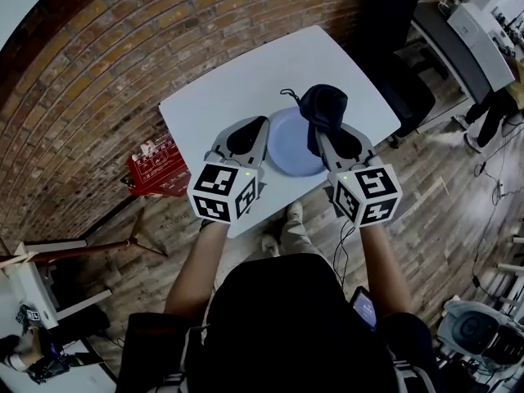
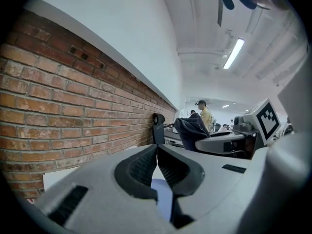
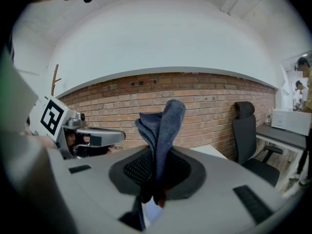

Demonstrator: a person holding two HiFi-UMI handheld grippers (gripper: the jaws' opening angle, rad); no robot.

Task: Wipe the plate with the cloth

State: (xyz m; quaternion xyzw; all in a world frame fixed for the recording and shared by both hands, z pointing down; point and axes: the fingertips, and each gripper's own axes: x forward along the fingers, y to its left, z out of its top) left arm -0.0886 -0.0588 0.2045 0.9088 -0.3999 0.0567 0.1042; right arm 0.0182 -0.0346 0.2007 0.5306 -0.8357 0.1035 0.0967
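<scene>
while the person stands at the near edge of the white table point(image 1: 246, 80), both grippers are held out over it at the plate. brick wall point(image 1: 90, 97) runs behind and to the left of the plate. black office chair point(image 1: 409, 88) stands to the right of the plate, off the table's far corner. red box point(image 1: 160, 166) lies on the floor left of the plate, near the wall.

plate point(image 1: 286, 147): pale blue, round, lying flat on the table toward its front edge.

right gripper point(image 1: 327, 137): over the plate's right rim, jaws clenched on the cloth point(image 1: 323, 109). the right gripper view shows the dark blue cloth pinched between the pads, standing up above them in bunched folds. seen from the head view, the cloth sits over the right rear part of the plate. cannot tell whether it touches the plate's surface.

left gripper point(image 1: 262, 123): at the plate's left rim, jaws pressed together at the tips with nothing between them. the left gripper view shows a sliver of pale blue plate below the closed pads.
</scene>
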